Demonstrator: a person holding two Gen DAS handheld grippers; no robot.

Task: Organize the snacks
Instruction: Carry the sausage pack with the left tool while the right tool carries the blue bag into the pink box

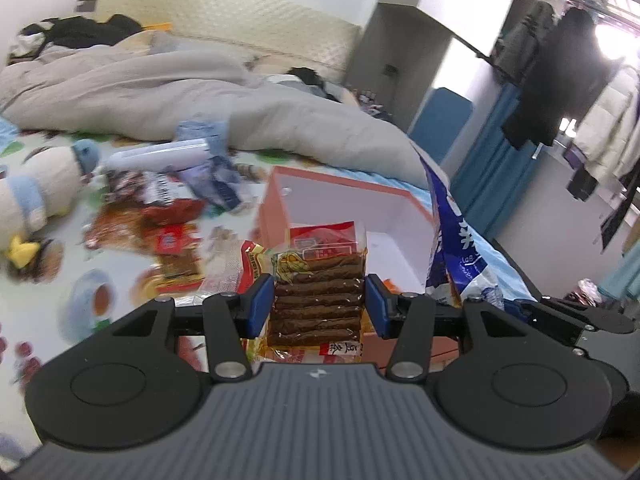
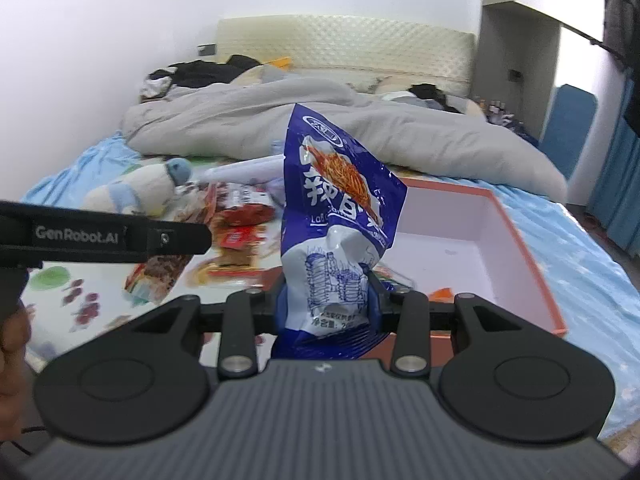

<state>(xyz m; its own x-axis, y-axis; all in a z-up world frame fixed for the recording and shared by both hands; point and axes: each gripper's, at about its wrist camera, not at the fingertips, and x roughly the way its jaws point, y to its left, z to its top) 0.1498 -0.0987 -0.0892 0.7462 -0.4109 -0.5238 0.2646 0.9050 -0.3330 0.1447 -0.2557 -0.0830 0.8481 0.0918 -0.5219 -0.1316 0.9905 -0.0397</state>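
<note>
My left gripper (image 1: 319, 304) is shut on a clear pack of brown snack sticks (image 1: 318, 300) with a red and yellow label, held up in front of the pink box (image 1: 280, 204). My right gripper (image 2: 327, 302) is shut on a blue and white snack bag (image 2: 332, 216), which stands upright between the blue pads. That same blue bag (image 1: 452, 236) shows at the right of the left wrist view. The pink box (image 2: 516, 236) lies on the bed with its white inside mostly bare; a small orange packet (image 2: 442, 293) lies near its front wall.
Several loose snack packs (image 1: 160, 216) are scattered on the patterned sheet left of the box, also seen as red packets (image 2: 240, 216). A plush toy (image 1: 36, 196) and a grey duvet (image 1: 200, 96) lie behind. The left gripper's body (image 2: 100, 236) and a hand (image 2: 12, 344) show at the left edge.
</note>
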